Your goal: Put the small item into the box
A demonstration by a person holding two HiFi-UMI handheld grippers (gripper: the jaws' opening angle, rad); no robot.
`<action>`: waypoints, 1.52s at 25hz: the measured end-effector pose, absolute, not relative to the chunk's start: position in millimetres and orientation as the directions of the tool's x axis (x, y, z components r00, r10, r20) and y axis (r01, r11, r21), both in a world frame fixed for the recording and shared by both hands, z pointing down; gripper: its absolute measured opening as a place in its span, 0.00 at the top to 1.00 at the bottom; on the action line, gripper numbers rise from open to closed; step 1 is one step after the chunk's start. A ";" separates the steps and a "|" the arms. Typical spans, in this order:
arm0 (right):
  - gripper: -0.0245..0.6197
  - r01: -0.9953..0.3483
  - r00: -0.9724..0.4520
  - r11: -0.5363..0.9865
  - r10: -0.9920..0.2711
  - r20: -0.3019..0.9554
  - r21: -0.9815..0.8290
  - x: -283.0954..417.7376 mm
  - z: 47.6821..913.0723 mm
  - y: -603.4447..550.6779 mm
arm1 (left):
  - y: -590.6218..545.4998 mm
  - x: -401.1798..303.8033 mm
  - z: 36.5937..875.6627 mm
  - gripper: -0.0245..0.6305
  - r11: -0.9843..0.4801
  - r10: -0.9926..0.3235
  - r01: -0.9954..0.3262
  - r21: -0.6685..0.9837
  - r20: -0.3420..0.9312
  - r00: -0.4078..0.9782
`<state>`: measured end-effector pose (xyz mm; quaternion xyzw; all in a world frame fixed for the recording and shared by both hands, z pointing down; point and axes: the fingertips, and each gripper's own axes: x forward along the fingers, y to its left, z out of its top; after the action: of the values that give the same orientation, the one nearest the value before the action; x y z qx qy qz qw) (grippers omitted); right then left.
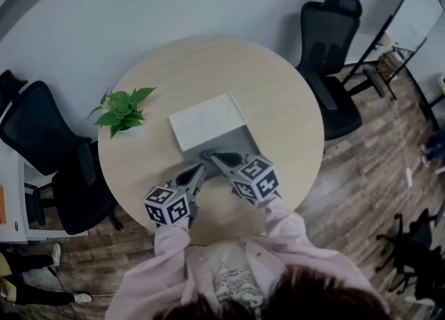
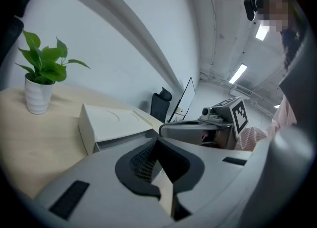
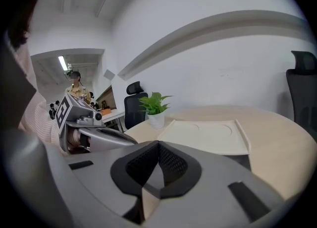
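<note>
A flat white box (image 1: 208, 122) lies in the middle of the round table (image 1: 278, 96), with a grey opening (image 1: 226, 146) on its near side. It also shows in the left gripper view as the box (image 2: 111, 128), and in the right gripper view as the box (image 3: 208, 135). My left gripper (image 1: 200, 169) and right gripper (image 1: 207, 154) hover side by side at that near edge, tips almost together. The left gripper (image 2: 157, 142) has its jaws shut, with nothing seen between them. So does the right gripper (image 3: 159, 143). No small item shows in any view.
A potted green plant (image 1: 124, 113) stands on the table left of the box. Black office chairs sit at the far right (image 1: 330, 47) and at the left (image 1: 49, 152) of the table. A whiteboard (image 1: 417, 12) leans at the far right. The floor is wood.
</note>
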<state>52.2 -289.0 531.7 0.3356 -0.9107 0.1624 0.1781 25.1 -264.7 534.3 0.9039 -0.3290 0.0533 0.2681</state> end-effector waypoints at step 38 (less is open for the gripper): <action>0.97 -0.649 -0.761 0.710 -0.605 0.235 -0.275 66.5 503.0 -261.0 | -248.6 44.5 514.2 0.95 -0.726 -0.525 -0.572 0.382 0.229 0.819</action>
<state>66.5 -261.0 503.0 0.3397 -0.9224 0.1724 0.0641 44.5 -248.6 514.2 0.9275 -0.2959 0.0526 0.2225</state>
